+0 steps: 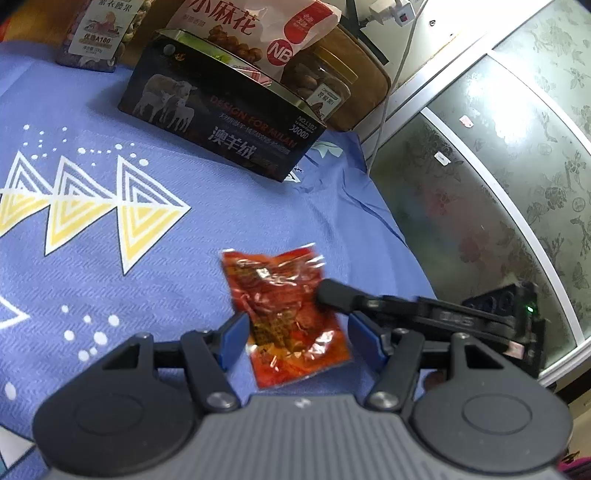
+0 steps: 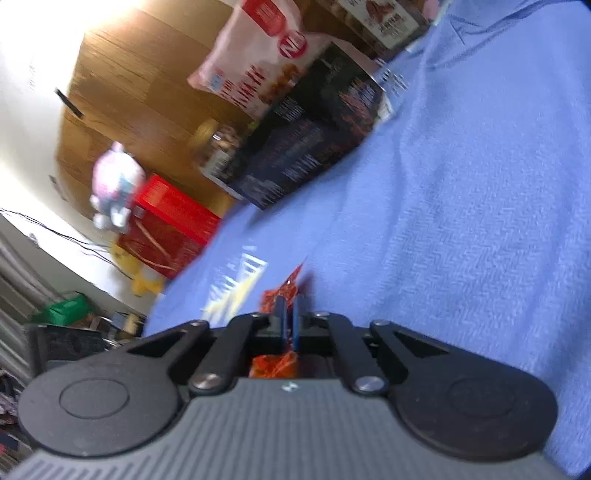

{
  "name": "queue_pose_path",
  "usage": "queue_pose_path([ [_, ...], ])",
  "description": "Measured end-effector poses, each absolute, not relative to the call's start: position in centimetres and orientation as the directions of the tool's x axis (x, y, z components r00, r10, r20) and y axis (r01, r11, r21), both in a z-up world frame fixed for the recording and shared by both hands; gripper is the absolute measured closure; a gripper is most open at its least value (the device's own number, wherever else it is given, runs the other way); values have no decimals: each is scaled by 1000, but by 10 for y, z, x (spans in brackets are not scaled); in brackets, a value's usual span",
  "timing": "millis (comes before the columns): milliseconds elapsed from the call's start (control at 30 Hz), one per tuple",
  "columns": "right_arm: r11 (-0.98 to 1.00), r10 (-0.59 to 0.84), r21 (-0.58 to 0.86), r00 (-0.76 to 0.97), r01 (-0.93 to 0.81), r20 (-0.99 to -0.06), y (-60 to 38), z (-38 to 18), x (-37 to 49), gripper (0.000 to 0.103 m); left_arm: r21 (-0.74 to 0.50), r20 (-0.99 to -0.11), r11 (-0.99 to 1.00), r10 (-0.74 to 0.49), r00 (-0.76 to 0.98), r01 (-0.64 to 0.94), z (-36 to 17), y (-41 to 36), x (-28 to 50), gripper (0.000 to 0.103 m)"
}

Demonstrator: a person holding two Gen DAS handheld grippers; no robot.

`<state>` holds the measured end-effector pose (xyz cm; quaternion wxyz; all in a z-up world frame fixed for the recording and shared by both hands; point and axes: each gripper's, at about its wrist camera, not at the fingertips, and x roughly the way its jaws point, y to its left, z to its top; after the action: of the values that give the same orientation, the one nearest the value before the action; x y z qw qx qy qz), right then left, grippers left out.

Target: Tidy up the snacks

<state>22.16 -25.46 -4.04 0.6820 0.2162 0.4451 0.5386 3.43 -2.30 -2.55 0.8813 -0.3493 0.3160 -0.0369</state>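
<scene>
A red, crinkled snack packet point(image 1: 284, 314) lies on the blue patterned cloth point(image 1: 110, 258). My left gripper point(image 1: 300, 341) is open, its blue pads standing on either side of the packet; I cannot tell whether they touch its edges. My right gripper point(image 1: 328, 293) reaches in from the right, its tip at the packet's right edge. The right wrist view shows that gripper point(image 2: 288, 314) shut, its blue pads pinching the red packet point(image 2: 284, 291), with a corner of the packet sticking out beyond them.
At the back of the cloth stands a dark open box with sheep printed on it point(image 1: 221, 110). Behind it are a pink snack bag point(image 1: 251, 26) and nut jars point(image 1: 317, 81). Frosted glass doors point(image 1: 498, 184) stand past the cloth's right edge. A red box point(image 2: 166, 229) and a plush toy point(image 2: 114, 184) sit beyond.
</scene>
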Motion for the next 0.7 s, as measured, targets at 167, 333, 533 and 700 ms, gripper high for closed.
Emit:
queue_pose_path([
  [167,258,944,782,-24,-568,-329,-254,-30,212,99,-630,-532,761,-276,800,-156,-25,-27,36,41],
  [333,369,906,741,38,-562,-422,-247,-41,211,91,-628,-533,762,-274,800,-158,-25,-27,36,41],
  [533,335,923,791,9,-513,-386,-253,-46,219,95,-636,-530,756,-281,800,-156,-26,-25,37,41],
  [700,296,945,834,15,-466,-328,-262,-39,227,95,-630,-535,756,-257,805,-178,-20,-19,34,40],
])
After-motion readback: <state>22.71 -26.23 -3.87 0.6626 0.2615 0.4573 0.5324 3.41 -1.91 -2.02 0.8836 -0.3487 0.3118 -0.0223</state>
